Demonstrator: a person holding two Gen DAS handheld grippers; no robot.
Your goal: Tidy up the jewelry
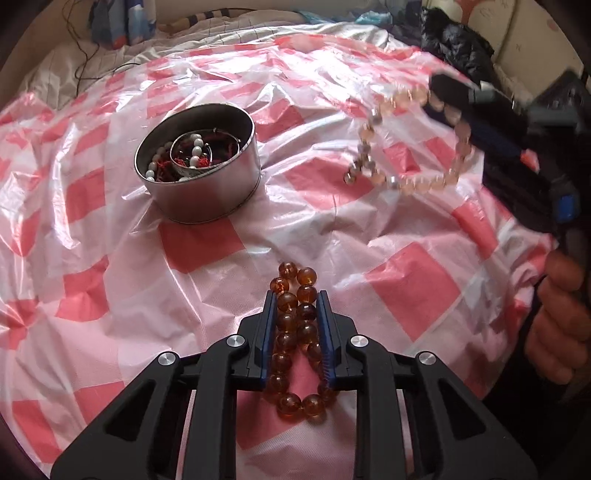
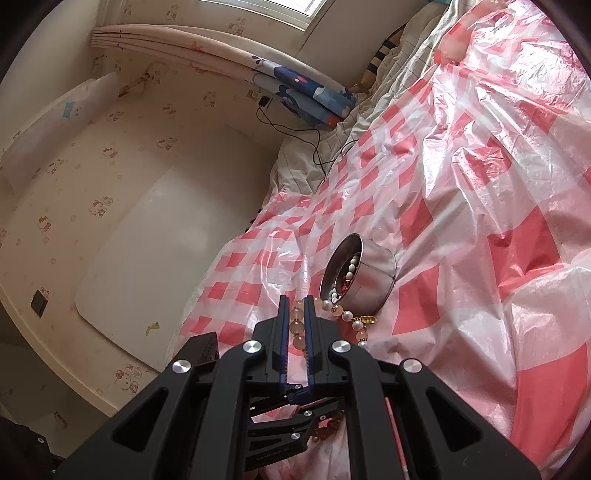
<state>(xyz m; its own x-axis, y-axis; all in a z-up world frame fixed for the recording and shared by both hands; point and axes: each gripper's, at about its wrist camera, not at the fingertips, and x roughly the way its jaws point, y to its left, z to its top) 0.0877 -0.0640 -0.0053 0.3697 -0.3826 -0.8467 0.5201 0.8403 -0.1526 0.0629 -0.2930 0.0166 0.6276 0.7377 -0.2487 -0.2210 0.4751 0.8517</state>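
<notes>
My left gripper point(image 1: 294, 299) is shut on an amber bead bracelet point(image 1: 297, 339) that rests on the red-and-white checked plastic sheet point(image 1: 406, 280). A round metal tin point(image 1: 197, 166) with white and red beads and a bangle inside stands beyond it to the left; it also shows in the right wrist view point(image 2: 365, 280). My right gripper point(image 2: 295, 306) is shut on a pale pink bead bracelet with pearls and a gold charm point(image 2: 351, 317), held up in the air. From the left wrist view that bracelet point(image 1: 406, 144) hangs from the right gripper point(image 1: 439, 92) at upper right.
The sheet covers a bed with a quilt point(image 1: 221, 33) at the far end. A black cable point(image 2: 310, 144) runs across the quilt by the wall. Dark clothing point(image 1: 454, 40) lies at the far right. A hand point(image 1: 561, 317) holds the right gripper's handle.
</notes>
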